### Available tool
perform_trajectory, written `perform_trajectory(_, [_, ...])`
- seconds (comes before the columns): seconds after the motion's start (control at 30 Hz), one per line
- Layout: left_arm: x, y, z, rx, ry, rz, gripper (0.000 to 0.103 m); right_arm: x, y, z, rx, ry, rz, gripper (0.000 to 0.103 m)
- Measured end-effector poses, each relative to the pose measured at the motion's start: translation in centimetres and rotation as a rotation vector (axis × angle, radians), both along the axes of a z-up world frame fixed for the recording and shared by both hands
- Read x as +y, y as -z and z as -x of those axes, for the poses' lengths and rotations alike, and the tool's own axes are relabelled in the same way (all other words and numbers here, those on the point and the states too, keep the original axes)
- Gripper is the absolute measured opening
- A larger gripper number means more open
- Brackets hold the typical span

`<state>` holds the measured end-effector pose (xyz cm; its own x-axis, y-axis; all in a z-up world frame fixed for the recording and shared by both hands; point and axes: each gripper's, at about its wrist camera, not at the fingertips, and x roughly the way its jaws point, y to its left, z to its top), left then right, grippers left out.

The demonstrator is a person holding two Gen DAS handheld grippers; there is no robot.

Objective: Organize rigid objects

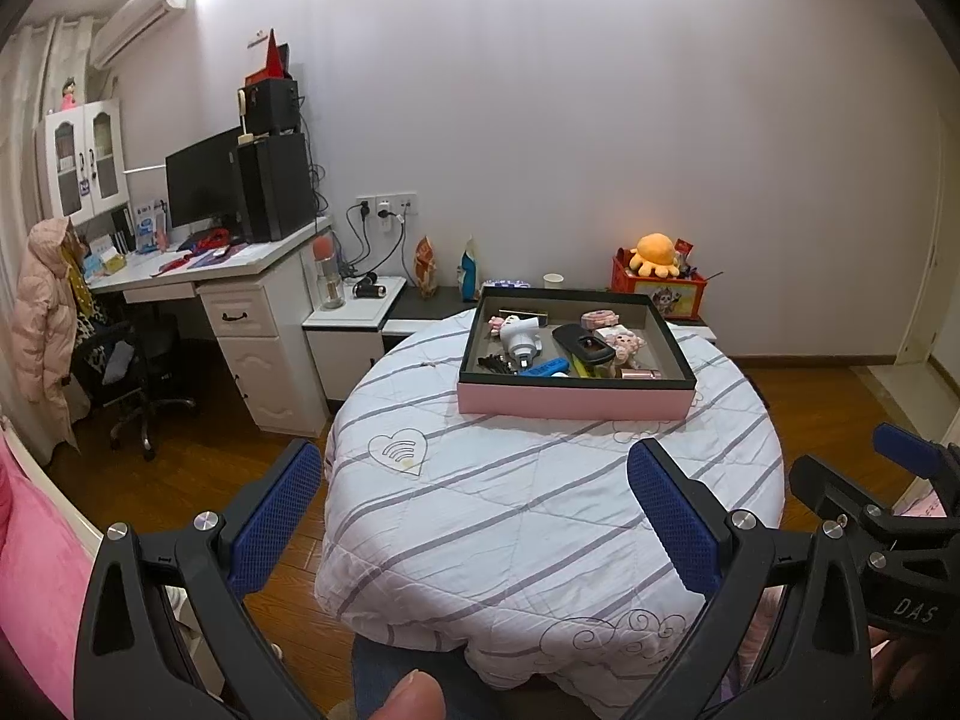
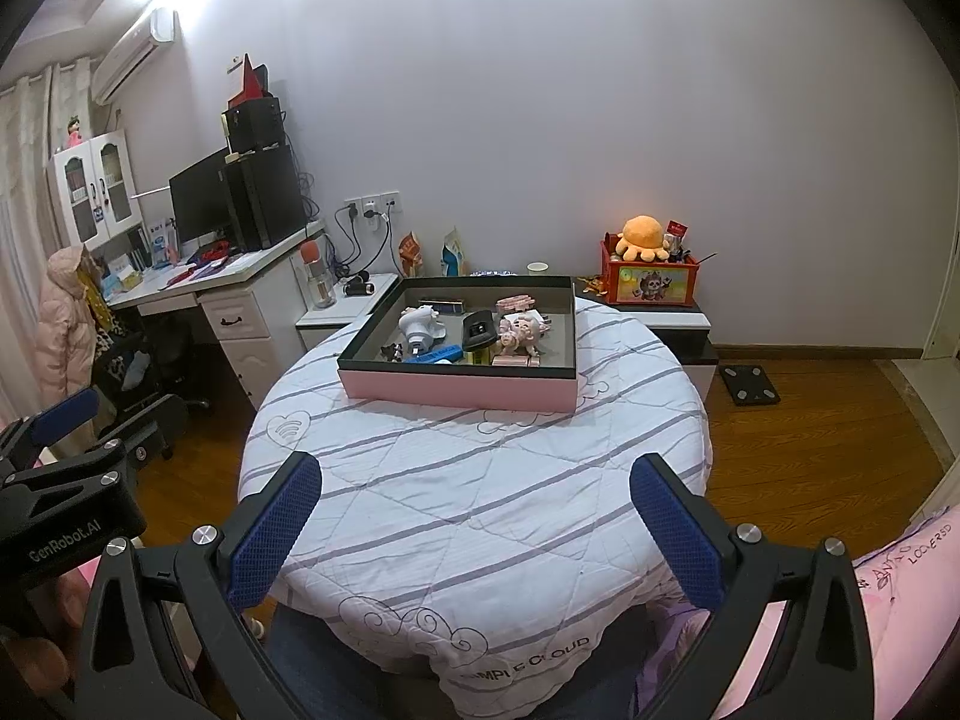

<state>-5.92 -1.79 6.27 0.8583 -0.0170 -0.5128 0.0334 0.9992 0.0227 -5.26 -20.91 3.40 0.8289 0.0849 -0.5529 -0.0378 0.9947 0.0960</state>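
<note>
Left tongs (image 1: 474, 516) and right tongs (image 2: 475, 525), both spread apart and empty, near the desk (image 2: 420, 498) edge; beyond, pink tray (image 2: 462, 387) holding assorted small objects (image 2: 474, 333).

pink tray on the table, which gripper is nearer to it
Neither clearly. The left gripper and right gripper both hover open, well short of the pink tray, left and right of it.

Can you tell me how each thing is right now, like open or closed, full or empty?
left gripper: open, holding nothing
right gripper: open, holding nothing
pink box: lidless, holding small items
white cabinet: doors closed
monitor: screen dark
</note>
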Motion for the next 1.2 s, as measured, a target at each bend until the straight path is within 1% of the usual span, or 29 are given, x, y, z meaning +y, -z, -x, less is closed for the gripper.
perform_trajectory(0.67, [0.15, 0.66, -0.28, 0.02, -0.015, 0.002, 0.103, 0.31, -0.09, -0.33, 0.005, -0.01, -0.001, 0.103])
perform_trajectory(0.87, [0.2, 0.71, -0.25, 0.02, -0.026, -0.01, 0.103, 0.29, -0.06, -0.32, 0.006, -0.01, -0.001, 0.103])
perform_trajectory(1.2, [0.33, 0.68, -0.63, 0.039, -0.014, 0.007, 0.103, 0.27, -0.03, -0.3, 0.005, -0.01, -0.003, 0.103])
